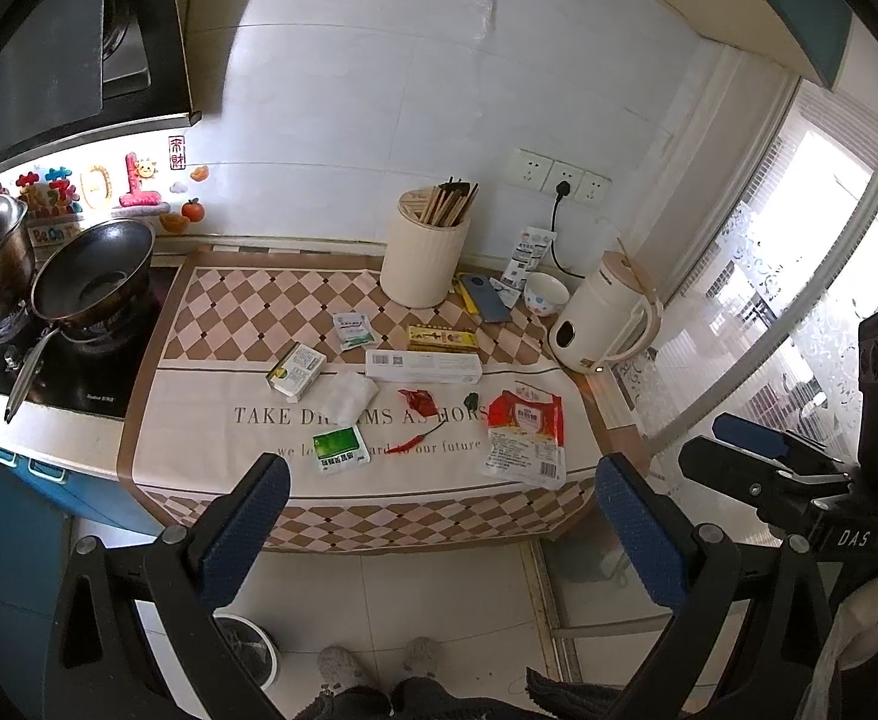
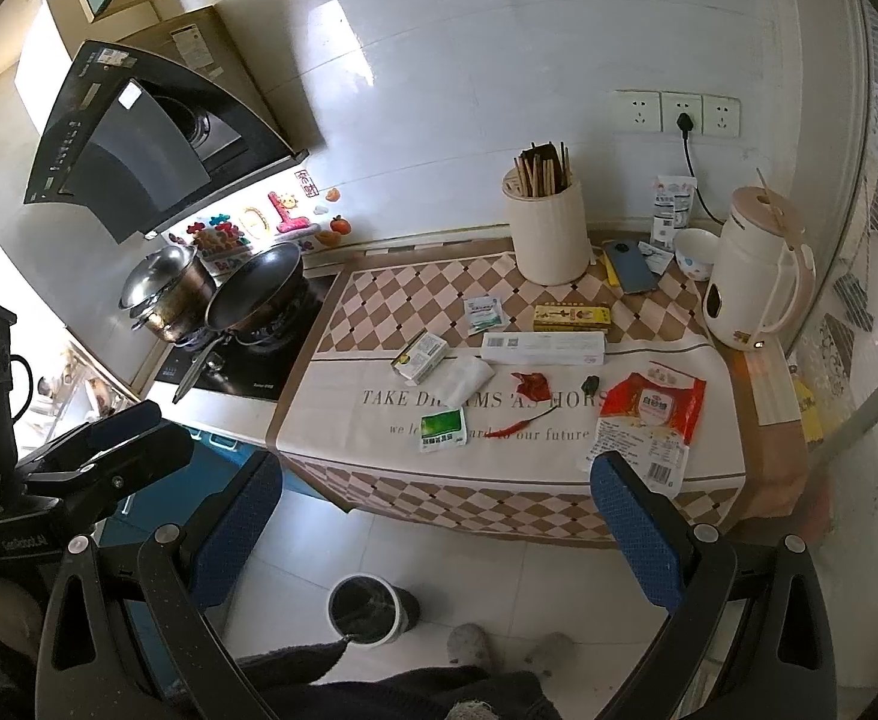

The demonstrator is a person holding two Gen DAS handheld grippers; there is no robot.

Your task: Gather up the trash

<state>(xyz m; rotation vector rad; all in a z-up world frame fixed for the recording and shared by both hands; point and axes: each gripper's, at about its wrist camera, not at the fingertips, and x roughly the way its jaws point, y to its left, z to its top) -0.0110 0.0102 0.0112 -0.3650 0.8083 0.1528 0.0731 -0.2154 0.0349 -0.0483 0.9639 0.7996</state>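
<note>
**Inspector A:** What cannot be read?

**Inspector B:** Print on the packets is too small. The crumpled red wrapper (image 2: 530, 384) and the small dark scrap (image 2: 590, 384) beside it cannot be identified. The mat (image 1: 199, 420) slogan is partly covered.

**Inspector A:** Tool posture?

**Inspector B:** Left gripper (image 1: 439, 522) and right gripper (image 2: 436, 516) both hover off the counter's front edge, above the floor, fingers spread wide, nothing between them.

**Inspector A:** Count of the litter?

**Inspector B:** All on the mat: two green-and-white sachets (image 1: 340, 450), one large red-and-white bag (image 2: 649, 420) at the right front, one white tissue (image 1: 349, 393), one red chilli (image 2: 520, 423), three boxes. One bin (image 2: 367, 606) stands on the floor below, near two slippered feet.
</note>
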